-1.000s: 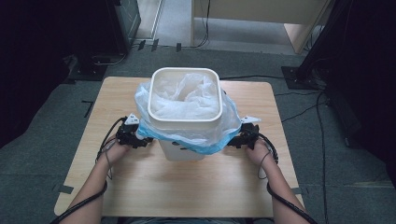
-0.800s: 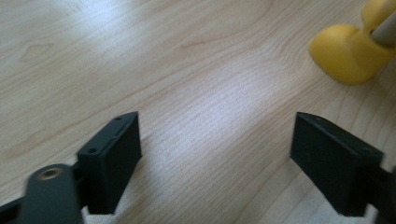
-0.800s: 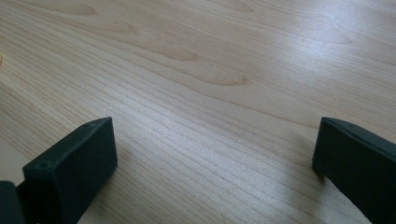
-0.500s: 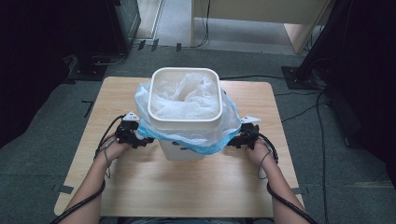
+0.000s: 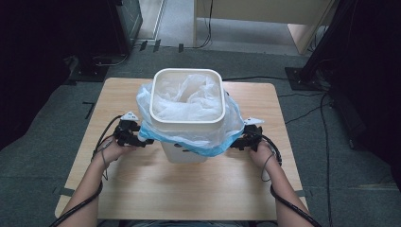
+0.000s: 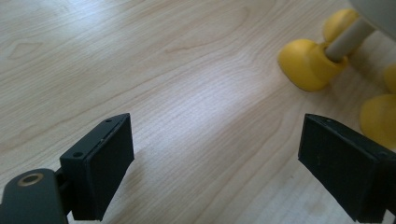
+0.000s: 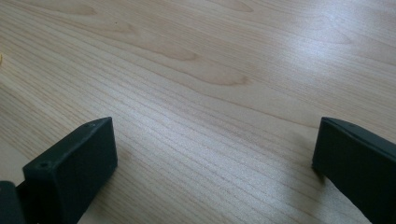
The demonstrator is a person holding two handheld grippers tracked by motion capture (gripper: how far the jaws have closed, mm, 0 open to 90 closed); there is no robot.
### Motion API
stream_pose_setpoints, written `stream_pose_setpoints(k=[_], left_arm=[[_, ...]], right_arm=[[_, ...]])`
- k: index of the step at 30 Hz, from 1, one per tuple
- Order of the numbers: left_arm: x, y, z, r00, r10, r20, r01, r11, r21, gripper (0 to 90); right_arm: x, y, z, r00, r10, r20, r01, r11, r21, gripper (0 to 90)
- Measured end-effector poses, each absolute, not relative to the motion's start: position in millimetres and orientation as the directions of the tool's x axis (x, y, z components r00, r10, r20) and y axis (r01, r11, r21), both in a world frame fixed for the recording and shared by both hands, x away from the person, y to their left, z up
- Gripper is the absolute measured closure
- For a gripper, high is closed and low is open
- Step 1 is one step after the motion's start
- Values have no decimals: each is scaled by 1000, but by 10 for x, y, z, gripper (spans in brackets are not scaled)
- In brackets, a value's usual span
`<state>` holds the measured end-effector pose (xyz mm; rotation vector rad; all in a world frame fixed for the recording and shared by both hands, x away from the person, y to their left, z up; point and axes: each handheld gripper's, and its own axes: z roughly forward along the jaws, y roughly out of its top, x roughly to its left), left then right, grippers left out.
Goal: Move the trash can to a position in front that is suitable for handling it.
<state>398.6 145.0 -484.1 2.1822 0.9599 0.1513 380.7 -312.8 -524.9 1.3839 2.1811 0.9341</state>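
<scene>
The wooden desk [image 5: 142, 198] carries a white bin [image 5: 187, 113] at its middle, lined with a thin plastic bag [image 5: 227, 137] whose blue edge hangs over the rim. The left tool [image 5: 137, 139] is beside the bin's left, the right tool [image 5: 239, 142] beside its right. Both tools stand wide open and hold nothing; the left jaws have just been opening.

Materials and finishes

Pale wood-grain surface [image 5: 142, 189], smooth, with a soft sheen. Off-white plastic bin [image 5: 187, 120], matt, lined with thin crinkled translucent plastic bag [image 5: 189, 97], blue-tinted at the hem. Glossy yellow plastic feet [image 6: 306, 63] under the bin. Matt black plastic tongs, left [image 6: 215, 161] and right [image 7: 217, 168].
</scene>
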Motion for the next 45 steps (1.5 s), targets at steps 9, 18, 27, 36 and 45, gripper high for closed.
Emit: stream_pose_setpoints(k=[9, 18, 27, 36, 45], left_arm=[[3981, 1527, -4773, 703, 690, -170, 599, -447, 665, 141], [3974, 1565, -4701, 700, 685, -203, 605, -417, 679, 140], [3970, 1576, -4603, 695, 690, -204, 609, -413, 677, 141], [3950, 1592, -4518, 714, 677, -179, 581, -429, 692, 142], [3938, 1579, -4460, 718, 675, -171, 578, -442, 686, 141]], right_arm=[[3807, -3127, -5249, -435, 900, 24, 638, 290, 713, 0], [3808, -3127, -5248, -436, 900, 24, 638, 291, 713, 0], [3808, -3127, -5248, -436, 899, 23, 638, 291, 713, 0], [3807, -3125, -5248, -437, 899, 25, 639, 291, 712, 0], [3807, -3124, -5249, -437, 899, 26, 639, 289, 713, 0]])
